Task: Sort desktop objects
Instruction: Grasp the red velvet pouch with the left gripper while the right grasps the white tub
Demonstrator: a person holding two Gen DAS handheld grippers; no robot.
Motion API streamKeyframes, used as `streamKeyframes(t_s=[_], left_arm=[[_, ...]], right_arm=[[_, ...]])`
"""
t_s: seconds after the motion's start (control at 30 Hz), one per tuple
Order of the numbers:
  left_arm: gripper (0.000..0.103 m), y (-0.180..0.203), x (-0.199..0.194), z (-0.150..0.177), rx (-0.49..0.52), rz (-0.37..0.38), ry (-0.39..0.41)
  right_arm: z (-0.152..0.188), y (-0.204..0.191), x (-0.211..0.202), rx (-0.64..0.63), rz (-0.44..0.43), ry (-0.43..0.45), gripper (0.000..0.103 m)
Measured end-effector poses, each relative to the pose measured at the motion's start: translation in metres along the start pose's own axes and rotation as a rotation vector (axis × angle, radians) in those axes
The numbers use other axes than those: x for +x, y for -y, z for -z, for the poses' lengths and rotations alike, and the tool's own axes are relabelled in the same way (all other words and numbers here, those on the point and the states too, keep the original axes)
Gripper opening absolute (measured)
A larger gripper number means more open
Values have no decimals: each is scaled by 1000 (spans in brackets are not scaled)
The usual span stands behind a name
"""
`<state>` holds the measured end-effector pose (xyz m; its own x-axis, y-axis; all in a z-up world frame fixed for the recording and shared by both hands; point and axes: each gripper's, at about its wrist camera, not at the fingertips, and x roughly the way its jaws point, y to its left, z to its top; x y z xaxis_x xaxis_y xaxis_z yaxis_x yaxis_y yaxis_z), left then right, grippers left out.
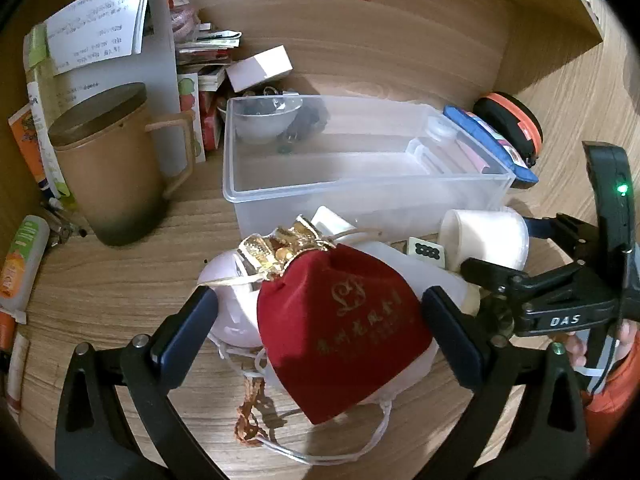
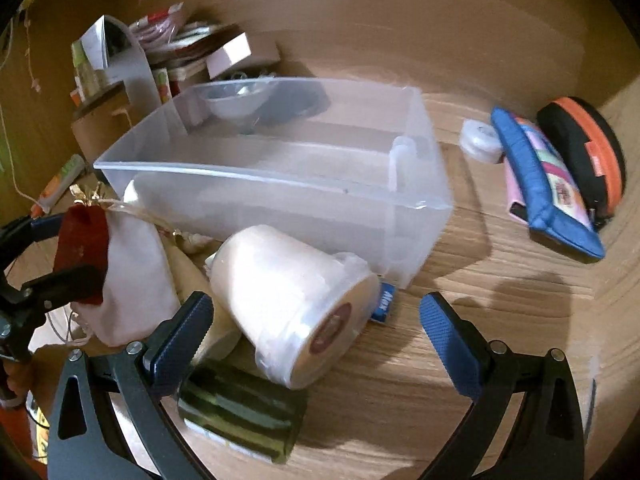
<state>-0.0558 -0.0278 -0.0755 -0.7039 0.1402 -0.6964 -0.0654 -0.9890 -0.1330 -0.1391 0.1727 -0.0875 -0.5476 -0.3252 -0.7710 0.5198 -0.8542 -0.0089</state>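
Note:
A red velvet pouch (image 1: 340, 332) with a gold top lies on white cloth bags on the wooden desk, between the fingers of my open left gripper (image 1: 318, 320); the fingers do not press it. It also shows in the right wrist view (image 2: 82, 248). A clear plastic bin (image 1: 360, 196) stands behind it, seen too in the right wrist view (image 2: 280, 184). My right gripper (image 2: 316, 328) is open around a wrapped white roll (image 2: 288, 300), beside a green striped jar (image 2: 240, 412). The right gripper also appears at the right in the left wrist view (image 1: 560, 280).
A brown lidded mug (image 1: 112, 160) and stacked papers and boxes (image 1: 100, 28) stand at the left. A blue pouch (image 2: 548, 184), an orange-black round case (image 2: 580, 148) and a small white tape roll (image 2: 480, 140) lie right of the bin. A wooden wall closes the back.

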Motion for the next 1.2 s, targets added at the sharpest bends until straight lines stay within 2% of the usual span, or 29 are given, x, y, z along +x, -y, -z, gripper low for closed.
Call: streamKeyframes(t_s=[0.07,0.13,0.2,0.3,0.47,0.6,0.67,0.9,1.2], left_arm=[[94,1,-2,1,9,-3,11],[85,4,-3,1,22,-8,19],[79,5,-3,0,36,-6,21],[74,7,-5,1,40,-14,22],[67,1,-9,1,-9,4,30],[58,1,-13,1,-2,2,32],[49,2,-19,0,6,5,48],[43,7,-36,-7,40,9,96],[41,-2,-46,-15,-1,19,126]], right_arm=[[0,-1,2,-4,1,6,101],[0,0,3,2,-36,5,96],[2,-2,3,3,-75,7,84],[3,-4,2,1,-70,14,83],[6,-3,-2,-1,-66,34,79],[8,-2,-9,3,-70,46,74],[10,0,-14,7,-80,57,70],[10,5,-31,24,-68,104,65],[7,15,-52,53,-64,149,63]])
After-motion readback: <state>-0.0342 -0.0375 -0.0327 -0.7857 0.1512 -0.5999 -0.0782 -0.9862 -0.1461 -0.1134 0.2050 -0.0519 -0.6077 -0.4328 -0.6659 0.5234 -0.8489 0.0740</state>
